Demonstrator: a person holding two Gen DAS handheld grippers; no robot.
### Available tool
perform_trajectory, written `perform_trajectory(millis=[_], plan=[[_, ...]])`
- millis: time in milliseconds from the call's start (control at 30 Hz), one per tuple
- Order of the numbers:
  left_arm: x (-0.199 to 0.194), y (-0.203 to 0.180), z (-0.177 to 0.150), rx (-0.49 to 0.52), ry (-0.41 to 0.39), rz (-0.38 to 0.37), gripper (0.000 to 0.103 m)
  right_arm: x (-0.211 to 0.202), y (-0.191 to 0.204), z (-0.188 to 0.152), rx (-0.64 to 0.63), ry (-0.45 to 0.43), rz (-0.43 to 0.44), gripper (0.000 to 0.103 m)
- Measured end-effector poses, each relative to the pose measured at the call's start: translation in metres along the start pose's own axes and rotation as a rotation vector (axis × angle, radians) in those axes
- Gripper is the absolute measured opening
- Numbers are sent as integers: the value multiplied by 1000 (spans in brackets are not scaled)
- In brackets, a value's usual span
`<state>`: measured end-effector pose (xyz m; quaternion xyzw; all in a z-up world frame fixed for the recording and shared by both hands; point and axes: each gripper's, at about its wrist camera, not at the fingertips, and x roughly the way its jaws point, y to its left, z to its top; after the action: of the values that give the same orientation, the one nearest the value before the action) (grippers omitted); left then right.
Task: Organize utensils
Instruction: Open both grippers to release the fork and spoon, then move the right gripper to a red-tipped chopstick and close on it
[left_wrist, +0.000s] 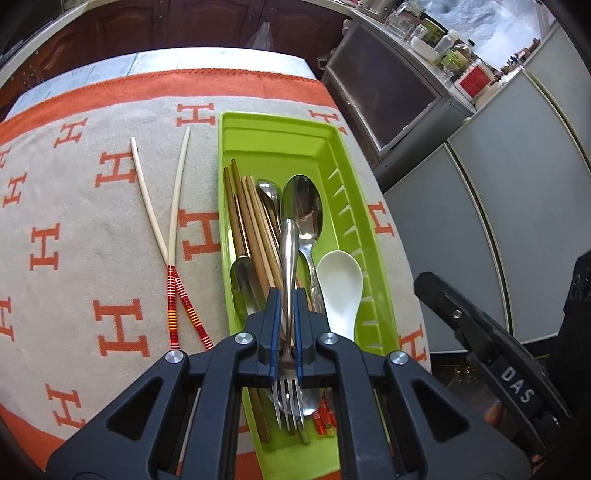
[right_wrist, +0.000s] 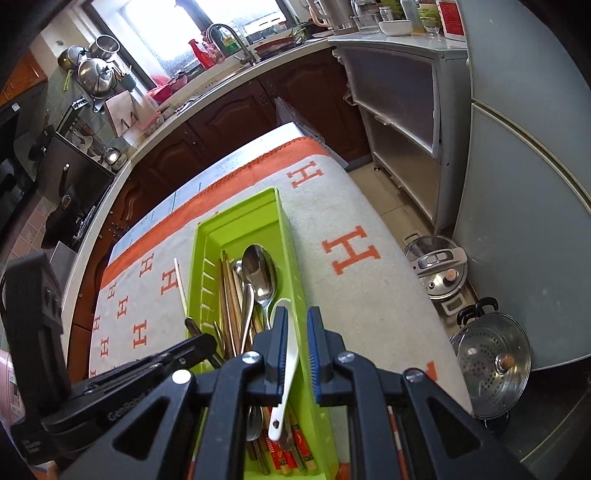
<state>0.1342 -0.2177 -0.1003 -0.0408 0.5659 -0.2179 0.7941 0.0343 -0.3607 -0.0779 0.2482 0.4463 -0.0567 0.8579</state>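
A lime green utensil tray lies on the H-patterned cloth. It holds wooden chopsticks, steel spoons and a white ceramic spoon. My left gripper is over the tray's near end, shut on a steel fork whose tines point back at the camera. Two white chopsticks with red striped ends lie crossed on the cloth left of the tray. My right gripper hangs open over the tray. The white spoon's handle lies loose below its left finger.
The orange and grey cloth covers a small table that ends just right of the tray. On the floor beyond that edge stand a pressure cooker and a lidded steamer pot. A grey cabinet and kitchen counter stand behind.
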Motion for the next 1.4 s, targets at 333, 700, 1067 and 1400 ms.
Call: perform_trajectory(millis=[333, 700, 1067, 1400], plan=[[-50, 6, -20, 43, -55, 42, 37, -6, 14, -10, -34, -2, -4, 11], [-90, 27, -42, 35, -109, 66, 38, -17, 35, -29, -73, 7, 0, 11], [-116, 48, -60, 16, -146, 78, 38, -22, 59, -45, -110, 20, 7, 10], [-129, 73, -68, -3, -173, 117, 38, -17, 83, -55, -155, 38, 16, 10]])
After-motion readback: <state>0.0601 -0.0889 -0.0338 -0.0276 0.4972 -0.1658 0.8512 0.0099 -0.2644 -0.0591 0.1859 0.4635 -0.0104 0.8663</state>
